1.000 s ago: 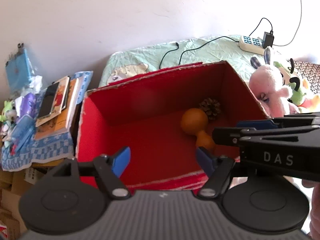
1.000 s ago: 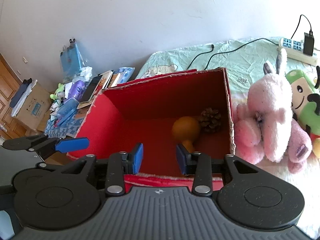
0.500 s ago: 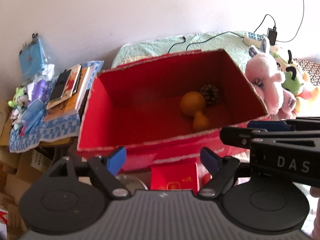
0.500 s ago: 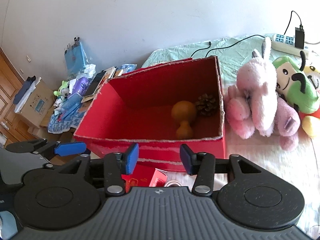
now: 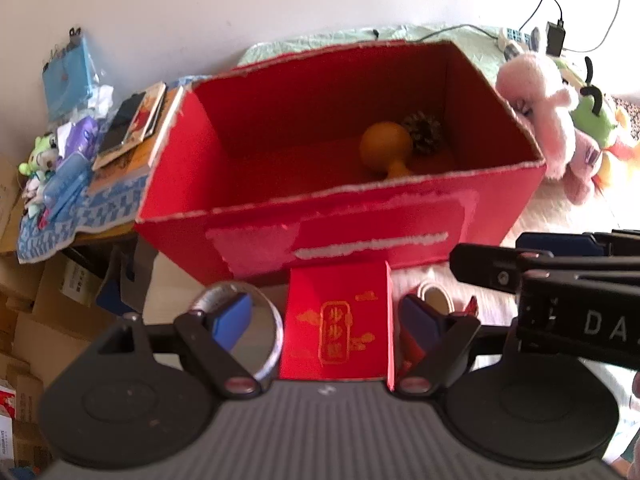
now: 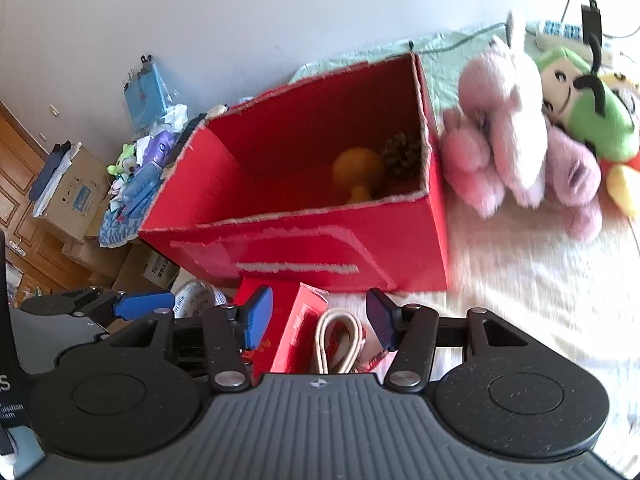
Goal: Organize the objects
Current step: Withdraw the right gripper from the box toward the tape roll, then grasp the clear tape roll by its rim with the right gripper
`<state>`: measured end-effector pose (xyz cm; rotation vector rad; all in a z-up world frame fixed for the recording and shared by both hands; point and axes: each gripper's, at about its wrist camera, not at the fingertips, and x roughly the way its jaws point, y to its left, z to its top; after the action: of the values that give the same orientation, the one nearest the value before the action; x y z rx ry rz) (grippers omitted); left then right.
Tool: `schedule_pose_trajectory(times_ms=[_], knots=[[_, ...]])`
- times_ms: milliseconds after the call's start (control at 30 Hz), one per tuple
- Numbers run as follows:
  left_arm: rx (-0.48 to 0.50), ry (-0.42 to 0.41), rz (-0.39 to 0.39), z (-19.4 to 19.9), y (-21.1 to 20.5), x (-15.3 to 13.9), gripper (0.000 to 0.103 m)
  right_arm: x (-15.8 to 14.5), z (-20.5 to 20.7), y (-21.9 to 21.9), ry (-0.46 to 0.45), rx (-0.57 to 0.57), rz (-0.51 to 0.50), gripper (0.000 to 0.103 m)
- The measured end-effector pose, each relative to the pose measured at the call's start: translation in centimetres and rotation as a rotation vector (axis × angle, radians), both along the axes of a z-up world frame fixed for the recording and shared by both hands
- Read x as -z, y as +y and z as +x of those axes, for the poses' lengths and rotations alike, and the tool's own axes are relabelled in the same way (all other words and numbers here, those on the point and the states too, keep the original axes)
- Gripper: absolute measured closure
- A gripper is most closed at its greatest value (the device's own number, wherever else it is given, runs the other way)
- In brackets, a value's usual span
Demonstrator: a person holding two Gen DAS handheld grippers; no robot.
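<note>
A big open red box (image 5: pixel 400 216) (image 6: pixel 320 248) stands on the bed, holding an orange gourd (image 5: pixel 386 148) (image 6: pixel 356 172) and a pine cone (image 5: pixel 424 132) (image 6: pixel 402 154). In front of it lie a small red gift box with gold print (image 5: pixel 338 324) (image 6: pixel 298 328), a round silver tin (image 5: pixel 256 320) and a roll of tape (image 5: pixel 434 294) (image 6: pixel 338 340). My left gripper (image 5: pixel 328 320) is open above the small red box, touching nothing. My right gripper (image 6: pixel 318 320) is open over the tape roll, its pads apart from it.
Pink (image 6: pixel 516 120) and green (image 6: pixel 588 112) plush toys lie right of the red box. A side table with books and toys (image 5: pixel 100 140) stands to its left, cardboard boxes (image 6: pixel 76 192) below. A power strip (image 6: pixel 560 30) with cables lies at the bed's far end.
Both grippers have pulled back from over the red box and sunk in front of it. The small red box, tin and tape have come into view. The right jaws have spread wider.
</note>
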<state>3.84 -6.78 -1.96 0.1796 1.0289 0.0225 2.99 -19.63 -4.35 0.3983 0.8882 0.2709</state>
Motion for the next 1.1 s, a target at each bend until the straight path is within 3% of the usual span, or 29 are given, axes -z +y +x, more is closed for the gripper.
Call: schedule_pose_trajectory(times_ms=[533,1100], knots=[[-0.001,0.053,0.003,-0.5,1.1,1.5,0.019,1.6,0.3,0.8,0.072,-0.031,-0.004,0.053],[-0.078,0.04,-0.063,-0.8,9.7,1.2,0.024,1.2,3.6,6.7,0.063,-0.097,-0.016,0.053]])
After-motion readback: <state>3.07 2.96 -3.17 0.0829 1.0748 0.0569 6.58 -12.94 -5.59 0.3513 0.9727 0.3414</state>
